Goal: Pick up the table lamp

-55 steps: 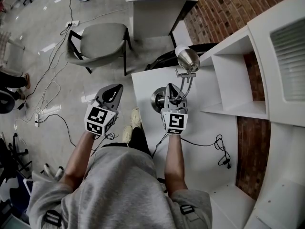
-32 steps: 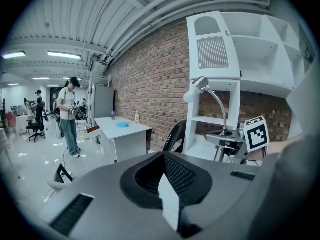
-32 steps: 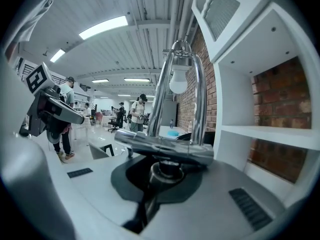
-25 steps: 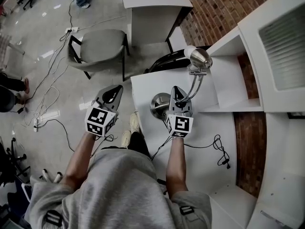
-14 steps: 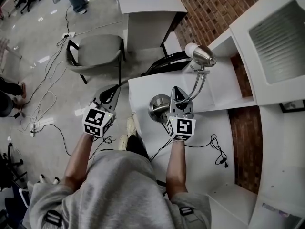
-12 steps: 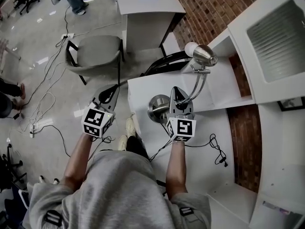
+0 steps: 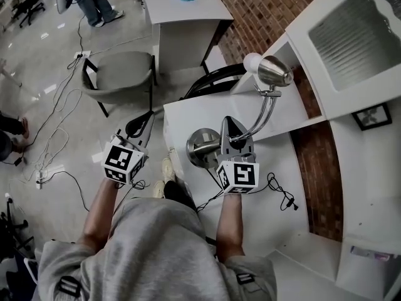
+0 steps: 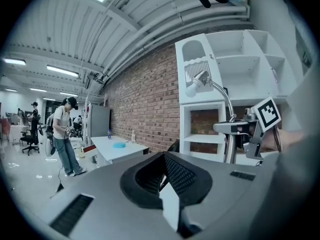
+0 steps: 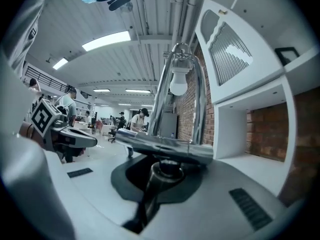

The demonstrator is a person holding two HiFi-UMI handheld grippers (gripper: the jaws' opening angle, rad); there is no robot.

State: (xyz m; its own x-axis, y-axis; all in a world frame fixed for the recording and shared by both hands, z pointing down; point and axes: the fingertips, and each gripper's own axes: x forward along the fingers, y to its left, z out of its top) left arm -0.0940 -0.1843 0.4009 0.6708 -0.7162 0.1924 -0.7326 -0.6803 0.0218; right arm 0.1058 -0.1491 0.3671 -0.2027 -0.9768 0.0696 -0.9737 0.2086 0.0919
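White table (image 7: 276,213) beside brick wall (image 7: 269,5). Right gripper (image 7: 228,125): jaws clamped on table lamp (image 7: 274,73) at its stem by the round base, above the table. Left gripper (image 7: 141,121): jaws together, empty, beyond the table's edge.

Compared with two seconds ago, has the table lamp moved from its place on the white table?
Yes. The table lamp, clamped in the right gripper, has risen toward the camera: its head now overlaps the white shelf unit, which it earlier stood beside.
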